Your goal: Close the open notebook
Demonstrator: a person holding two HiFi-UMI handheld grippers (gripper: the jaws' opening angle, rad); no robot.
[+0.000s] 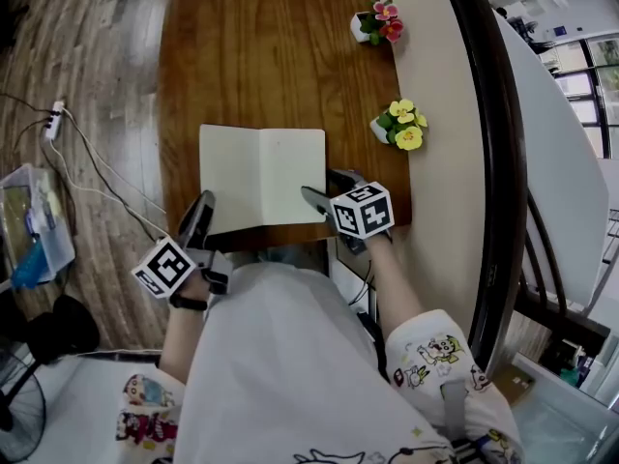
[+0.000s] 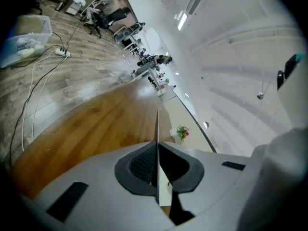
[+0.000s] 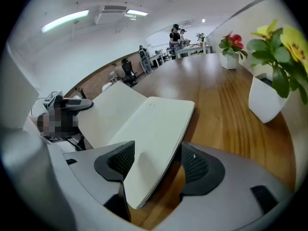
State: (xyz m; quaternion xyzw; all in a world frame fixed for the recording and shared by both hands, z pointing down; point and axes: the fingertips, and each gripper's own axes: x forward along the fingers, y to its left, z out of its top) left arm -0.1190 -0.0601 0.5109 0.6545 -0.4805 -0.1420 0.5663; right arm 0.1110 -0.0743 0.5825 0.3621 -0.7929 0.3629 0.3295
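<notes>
**Desk:** What is nearest the camera?

**Photographer:** At the near left corner, the left gripper (image 1: 202,208) has its fingers (image 2: 139,165) pressed together on a thin pale leaf of the notebook (image 1: 261,175), seen edge-on from that gripper's own view. Whether it is the cover or a single page, I cannot tell.

**Desk:** And the right?

**Photographer:** The right gripper (image 1: 327,189) sits at the near right corner. Its fingers (image 3: 118,160) stand well apart with the right-hand page block between them. One pad is against the paper and the other shows a gap, so it has no firm hold.

**Desk:** Where is the notebook itself?

**Photographer:** It lies open, blank pages up, on the wooden tabletop (image 1: 251,56), close to the tabletop's near edge. The closing looks barely begun.

**Desk:** What could go wrong?

**Photographer:** If only one page is pinched, swinging it over would turn, crease or tear that leaf and leave the book open. The right fingers lie where the left half must land and could get trapped. A pull toward the person could drag the book off the near edge. Farther right, the yellow flowers (image 1: 399,126) stand near that gripper, and a wide withdrawal might tip them. The pink flowers (image 1: 378,23), far off, look safe.
</notes>
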